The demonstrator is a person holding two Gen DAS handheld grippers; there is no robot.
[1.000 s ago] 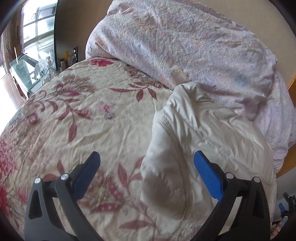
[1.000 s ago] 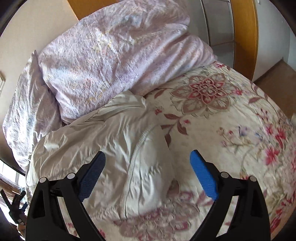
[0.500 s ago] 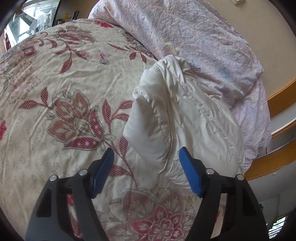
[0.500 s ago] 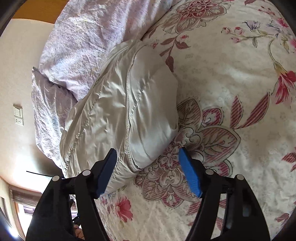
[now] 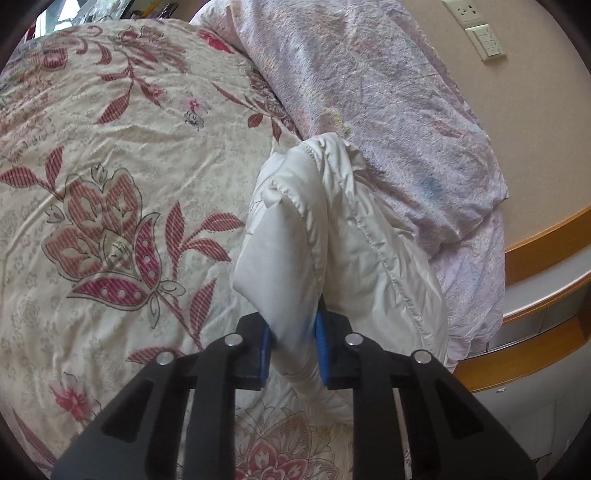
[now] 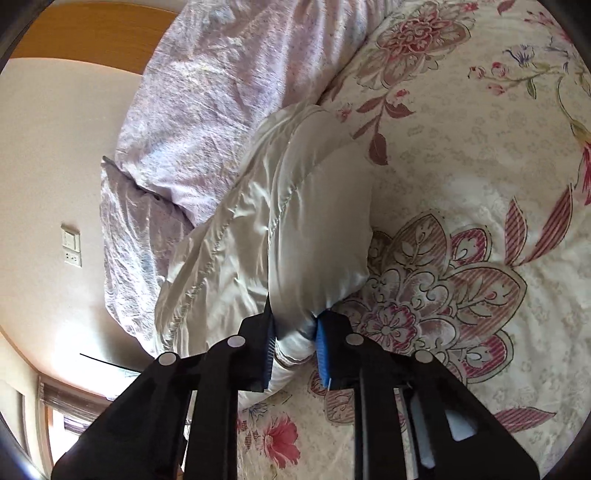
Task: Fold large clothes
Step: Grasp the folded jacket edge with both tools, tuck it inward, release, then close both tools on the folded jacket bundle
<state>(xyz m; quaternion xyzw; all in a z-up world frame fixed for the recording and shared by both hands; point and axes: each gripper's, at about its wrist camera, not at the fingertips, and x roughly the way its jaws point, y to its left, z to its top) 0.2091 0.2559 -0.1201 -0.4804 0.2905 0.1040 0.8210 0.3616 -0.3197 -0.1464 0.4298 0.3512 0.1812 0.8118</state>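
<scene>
While the left gripper (image 5: 291, 350) is clamped and the right gripper (image 6: 295, 349) closes on the white padded jacket (image 5: 354, 251), the grasp step is finishing; lifting both ends together looks next.

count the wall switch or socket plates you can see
2 in each view, probably the same pair: in the left view a socket plate above a switch plate at the top right; in the right view a switch plate above a socket plate on the left wall.
</scene>
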